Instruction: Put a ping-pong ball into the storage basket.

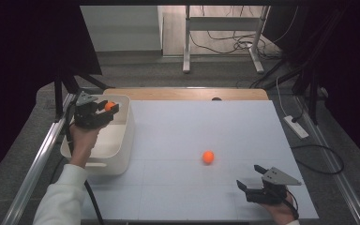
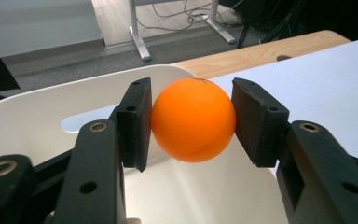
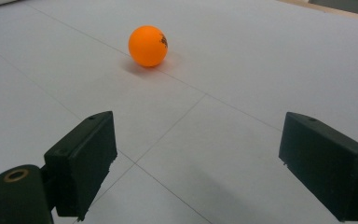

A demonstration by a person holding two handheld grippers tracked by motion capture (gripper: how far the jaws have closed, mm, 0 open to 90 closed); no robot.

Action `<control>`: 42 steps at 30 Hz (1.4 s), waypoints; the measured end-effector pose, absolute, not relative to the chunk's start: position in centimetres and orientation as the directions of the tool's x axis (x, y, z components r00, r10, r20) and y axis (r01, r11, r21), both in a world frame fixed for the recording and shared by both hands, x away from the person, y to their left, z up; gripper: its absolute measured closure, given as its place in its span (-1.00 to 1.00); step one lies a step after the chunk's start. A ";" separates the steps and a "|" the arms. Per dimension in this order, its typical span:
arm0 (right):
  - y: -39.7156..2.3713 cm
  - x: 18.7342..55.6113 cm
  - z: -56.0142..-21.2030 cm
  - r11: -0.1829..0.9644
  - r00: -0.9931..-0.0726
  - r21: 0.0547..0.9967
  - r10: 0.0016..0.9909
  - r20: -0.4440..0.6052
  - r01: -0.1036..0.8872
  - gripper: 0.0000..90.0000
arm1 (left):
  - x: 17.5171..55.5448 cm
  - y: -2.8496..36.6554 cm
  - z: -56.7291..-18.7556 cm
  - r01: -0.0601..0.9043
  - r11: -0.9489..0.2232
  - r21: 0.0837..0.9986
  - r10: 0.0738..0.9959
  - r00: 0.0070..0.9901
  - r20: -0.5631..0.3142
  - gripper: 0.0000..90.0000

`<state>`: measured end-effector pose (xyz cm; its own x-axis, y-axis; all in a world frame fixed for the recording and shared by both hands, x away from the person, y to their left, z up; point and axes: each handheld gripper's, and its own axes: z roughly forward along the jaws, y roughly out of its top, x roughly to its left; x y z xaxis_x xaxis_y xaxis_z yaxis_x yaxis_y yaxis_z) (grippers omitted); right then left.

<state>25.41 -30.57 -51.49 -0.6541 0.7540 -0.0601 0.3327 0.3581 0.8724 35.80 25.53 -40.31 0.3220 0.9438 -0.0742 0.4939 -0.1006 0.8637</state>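
Note:
My left gripper [image 1: 111,107] hangs over the white bin [image 1: 122,154] at the table's left, shut on an orange ball [image 1: 109,106]. In the left gripper view that held ball [image 2: 193,120] sits squeezed between both black pads [image 2: 137,122], with the bin's rim [image 2: 65,91] behind and below it. A second orange ball [image 1: 208,156] lies loose on the white table surface [image 1: 192,122]. Near the front right edge my right gripper [image 1: 249,177] rests open with nothing between its pads. In the right gripper view the loose ball [image 3: 148,45] lies well ahead of the open right gripper [image 3: 196,168].
A wooden strip [image 1: 187,93] runs along the table's far edge. A metal rail [image 1: 42,154] borders the left side. Beyond the table stand desk legs [image 1: 186,42] and floor cables [image 1: 234,44]; a power strip [image 1: 296,126] lies on the floor at the right.

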 end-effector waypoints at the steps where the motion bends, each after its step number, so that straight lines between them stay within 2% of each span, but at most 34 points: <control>1: -30.6 25.4 -51.5 0.358 -0.654 0.872 0.754 -0.060 0.333 -0.76 | 35.9 25.5 -40.4 0.506 -0.108 0.856 0.945 0.319 -0.069 0.12; 5: -30.5 25.4 -51.5 0.358 -0.654 0.872 0.754 -0.060 0.333 -0.76 | 36.6 25.6 -41.0 0.566 -0.112 0.817 0.949 0.304 -0.081 0.12; 11: -30.6 25.4 -51.5 0.359 -0.654 0.871 0.754 -0.060 0.334 -0.76 | 37.0 25.9 -41.5 0.599 -0.111 0.793 0.948 0.303 -0.097 0.11; 37: -30.6 25.4 -51.5 0.358 -0.651 0.871 0.757 -0.060 0.336 -0.76 | 36.9 25.4 -41.3 0.604 -0.128 0.787 0.944 0.318 -0.091 0.11; 38: -30.6 25.4 -51.5 0.359 -0.651 0.871 0.756 -0.060 0.336 -0.76 | 36.9 25.4 -41.2 0.599 -0.119 0.792 0.947 0.309 -0.091 0.10; 40: -30.5 25.4 -51.5 0.359 -0.652 0.871 0.756 -0.060 0.336 -0.76 | 36.8 25.5 -41.1 0.593 -0.110 0.798 0.948 0.303 -0.095 -0.12; 42: -30.6 25.4 -51.5 0.359 -0.652 0.871 0.756 -0.059 0.337 -0.75 | 36.7 25.5 -40.8 0.582 -0.083 0.809 0.950 0.290 -0.112 -0.20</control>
<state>25.43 -30.56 -51.50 -0.6520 0.7559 -0.0594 0.3367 0.3588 0.8706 36.70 25.52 -40.85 0.2903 0.9504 -0.1116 0.5816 -0.0826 0.8093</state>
